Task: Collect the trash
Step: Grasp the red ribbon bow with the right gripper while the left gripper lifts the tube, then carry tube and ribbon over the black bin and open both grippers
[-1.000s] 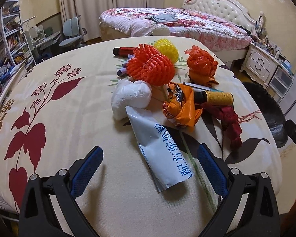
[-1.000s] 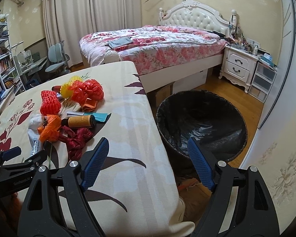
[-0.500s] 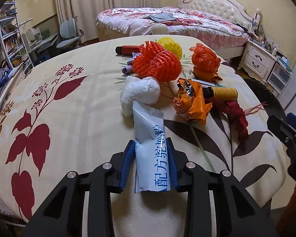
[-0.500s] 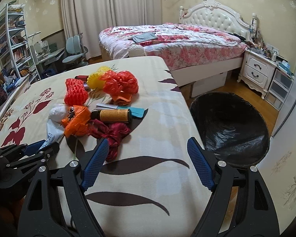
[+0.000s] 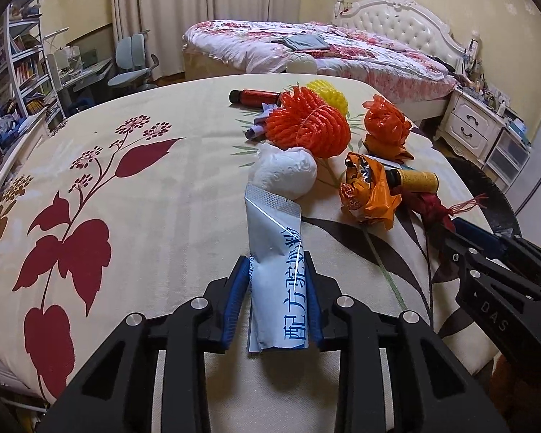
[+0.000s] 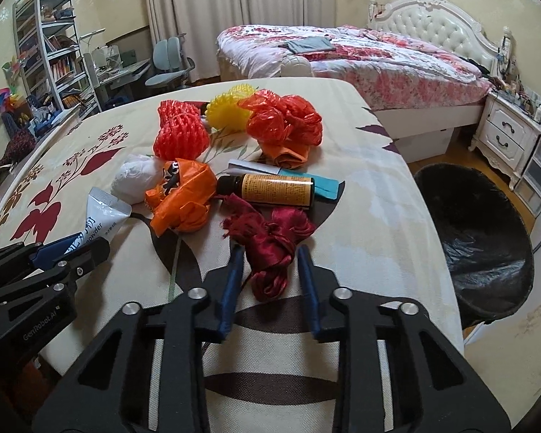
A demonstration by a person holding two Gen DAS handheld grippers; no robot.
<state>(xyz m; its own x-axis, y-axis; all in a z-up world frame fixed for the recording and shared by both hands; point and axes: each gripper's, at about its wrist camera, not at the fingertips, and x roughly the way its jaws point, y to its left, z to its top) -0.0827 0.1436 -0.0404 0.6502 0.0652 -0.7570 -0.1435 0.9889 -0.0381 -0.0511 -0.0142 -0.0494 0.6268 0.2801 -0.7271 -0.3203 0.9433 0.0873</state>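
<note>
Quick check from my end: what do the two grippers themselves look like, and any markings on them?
Both are alike: black skeletal frames with cut-out gaps and round silver bolt heads, each ending in two slim fingers faced with blue pads. The left gripper carries white "GenRobot.AI" lettering on its side, seen from the right wrist view. The right gripper shows "DAS" on its side in the left wrist view. No cables, hands or sleeves are visible.

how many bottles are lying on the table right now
2. A brown bottle with a yellow label lies near the middle of the trash pile, beside the dark red cloth. A red bottle lies at the pile's far end. Others could be hidden under the trash.
</note>
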